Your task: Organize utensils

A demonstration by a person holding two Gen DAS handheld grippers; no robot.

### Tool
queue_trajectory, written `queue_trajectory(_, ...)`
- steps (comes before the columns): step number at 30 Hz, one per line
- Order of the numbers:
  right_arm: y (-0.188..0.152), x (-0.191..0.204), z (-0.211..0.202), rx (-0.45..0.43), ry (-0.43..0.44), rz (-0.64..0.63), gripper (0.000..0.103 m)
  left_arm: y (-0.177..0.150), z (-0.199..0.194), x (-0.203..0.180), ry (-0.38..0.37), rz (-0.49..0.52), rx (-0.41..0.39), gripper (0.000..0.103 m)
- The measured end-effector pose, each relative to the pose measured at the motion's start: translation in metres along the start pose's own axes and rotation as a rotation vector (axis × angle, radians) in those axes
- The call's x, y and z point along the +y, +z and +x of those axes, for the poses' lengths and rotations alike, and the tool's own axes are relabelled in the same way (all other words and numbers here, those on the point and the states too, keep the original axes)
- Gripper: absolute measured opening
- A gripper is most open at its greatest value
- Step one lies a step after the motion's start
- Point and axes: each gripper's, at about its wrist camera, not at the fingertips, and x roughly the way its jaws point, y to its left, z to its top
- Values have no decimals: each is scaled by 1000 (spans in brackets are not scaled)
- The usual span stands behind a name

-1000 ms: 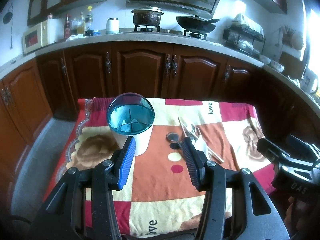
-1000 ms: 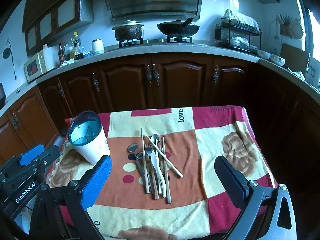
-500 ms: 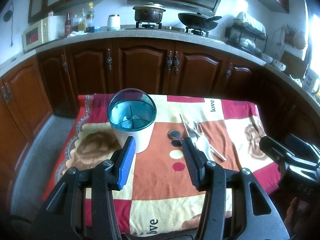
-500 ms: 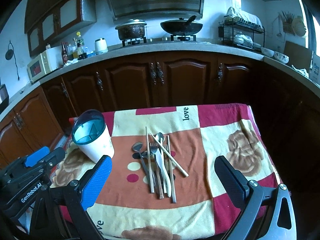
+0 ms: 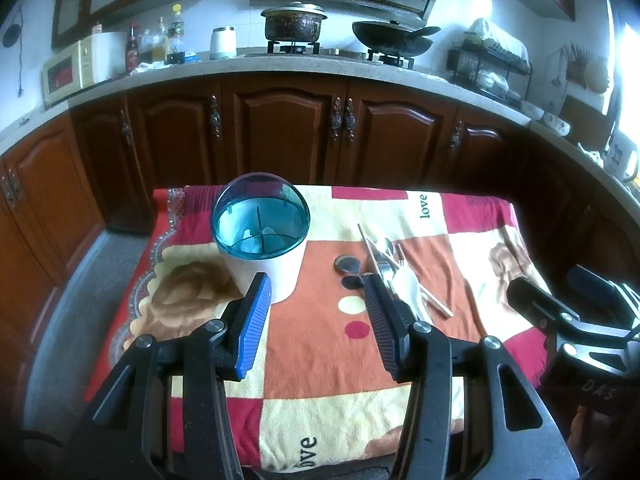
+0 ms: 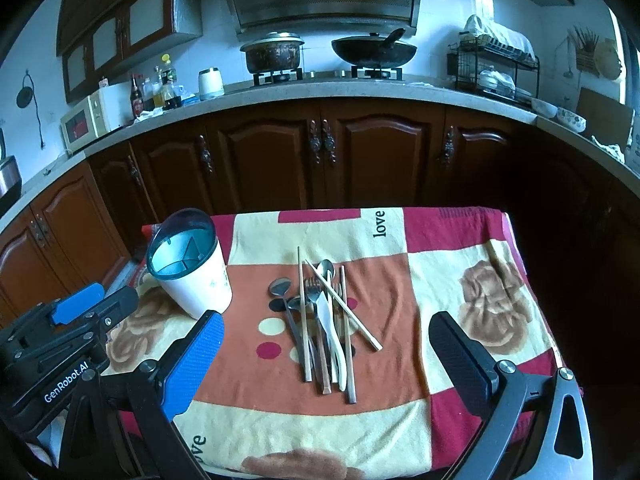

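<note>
Both claws hung released over patchwork tablecloth (image 6: 460, 248), nothing gripped.
L gripper (image 5: 318, 304) & R gripper (image 6: 324, 344) jaws spread; white utensil holder w/ teal lid (image 6: 190, 270) stood left of utensil pile (image 6: 324, 316): chopsticks, spoons, fork, mid-cloth. Nothing btwn claws & pile.

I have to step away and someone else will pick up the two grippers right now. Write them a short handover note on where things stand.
Left gripper: open, empty, held above the near side of the table, between the holder and the pile.
Right gripper: open wide, empty, held over the near end of the pile.
Utensil holder: white cup with a blue divided top, upright on the left of the patterned tablecloth; no utensils show in it.
Utensil pile: spoons, forks, chopsticks and a white spoon lie crossed mid-table, right of the holder.
Done: nothing sorted.
Left: move every utensil into the holder's compartments.
</note>
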Motion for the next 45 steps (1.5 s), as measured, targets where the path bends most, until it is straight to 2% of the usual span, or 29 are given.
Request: queue_trajectory(45,-1,4,7,31,2,-12,102,2,-2,-5,-3,8,-4,48)
